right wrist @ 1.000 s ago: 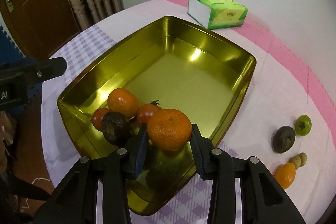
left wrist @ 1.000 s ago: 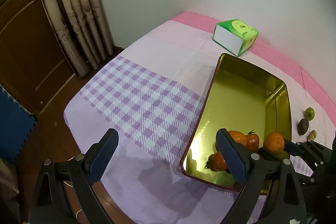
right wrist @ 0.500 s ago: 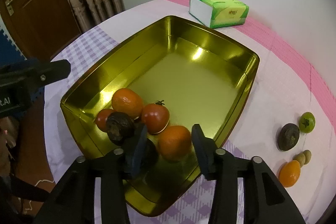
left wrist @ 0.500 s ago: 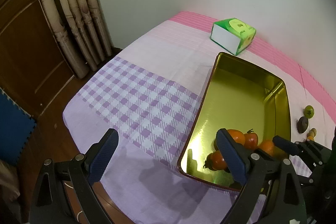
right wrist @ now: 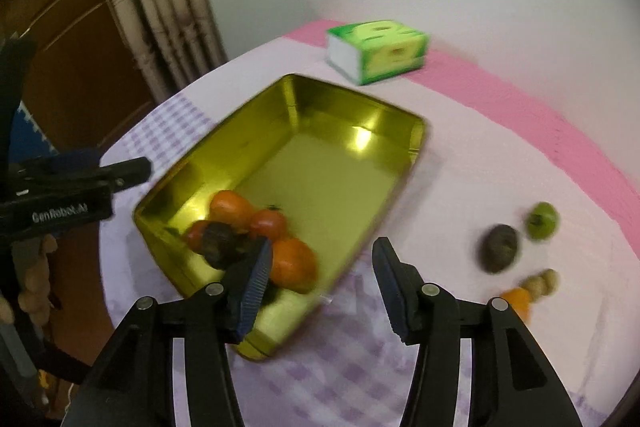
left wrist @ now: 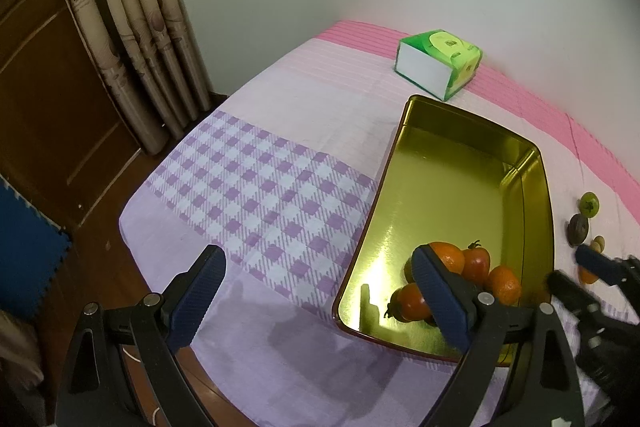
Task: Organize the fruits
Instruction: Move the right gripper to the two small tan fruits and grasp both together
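A gold metal tray (right wrist: 360, 99) stands on the cloth, and in its near corner lie an orange (right wrist: 294, 261), a second orange (right wrist: 230, 205), two tomatoes (right wrist: 268, 223) and a dark fruit (right wrist: 218, 241). My right gripper (right wrist: 324, 283) hovers over the tray's near right edge. Its jaws are opening and nothing is between them. On the cloth to the right lie a dark fruit (right wrist: 500, 247), a green fruit (right wrist: 542, 221), small brown fruits (right wrist: 544, 281) and an orange (right wrist: 516, 301). My left gripper (left wrist: 320, 291) stands wide open and empty over the checked cloth, left of the tray (left wrist: 400, 147).
A green tissue box (left wrist: 438, 65) sits behind the tray near the wall. The table's rounded edge runs along the left and front, with curtains (left wrist: 140, 39) and a wooden door beyond. A hand (right wrist: 36, 279) holds the left gripper at the far left.
My right gripper opened and let the orange drop into the tray beside the other fruit. It then drew back, up and to the right. The left gripper kept still.
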`<move>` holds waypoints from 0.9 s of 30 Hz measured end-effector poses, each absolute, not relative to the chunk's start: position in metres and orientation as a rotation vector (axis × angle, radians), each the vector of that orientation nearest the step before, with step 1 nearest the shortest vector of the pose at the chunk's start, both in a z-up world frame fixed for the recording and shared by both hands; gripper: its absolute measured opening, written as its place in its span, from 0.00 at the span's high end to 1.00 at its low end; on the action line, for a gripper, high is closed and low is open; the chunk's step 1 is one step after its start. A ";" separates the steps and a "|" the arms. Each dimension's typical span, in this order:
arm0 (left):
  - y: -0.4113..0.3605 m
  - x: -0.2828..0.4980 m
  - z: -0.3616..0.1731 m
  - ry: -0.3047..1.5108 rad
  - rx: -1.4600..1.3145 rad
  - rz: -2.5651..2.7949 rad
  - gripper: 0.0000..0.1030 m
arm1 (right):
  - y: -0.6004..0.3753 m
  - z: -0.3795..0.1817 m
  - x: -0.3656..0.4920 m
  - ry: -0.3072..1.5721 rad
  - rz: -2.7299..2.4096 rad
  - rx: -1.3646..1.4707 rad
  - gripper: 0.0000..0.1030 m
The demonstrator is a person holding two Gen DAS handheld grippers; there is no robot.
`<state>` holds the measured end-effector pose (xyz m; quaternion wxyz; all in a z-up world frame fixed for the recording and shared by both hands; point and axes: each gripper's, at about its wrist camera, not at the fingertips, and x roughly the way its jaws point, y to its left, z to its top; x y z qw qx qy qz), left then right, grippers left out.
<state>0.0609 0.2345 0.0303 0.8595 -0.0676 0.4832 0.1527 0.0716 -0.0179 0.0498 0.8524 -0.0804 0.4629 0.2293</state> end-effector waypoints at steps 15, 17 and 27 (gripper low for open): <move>0.225 0.061 0.027 1.022 -0.095 0.303 0.10 | -0.167 0.023 0.088 1.025 0.158 -0.063 0.48; 0.223 0.062 0.026 1.025 -0.089 0.301 0.10 | -0.173 0.018 0.090 1.033 0.145 -0.055 0.48; 0.221 0.062 0.026 1.031 -0.081 0.297 0.10 | -0.180 -0.002 0.108 1.052 0.141 -0.026 0.48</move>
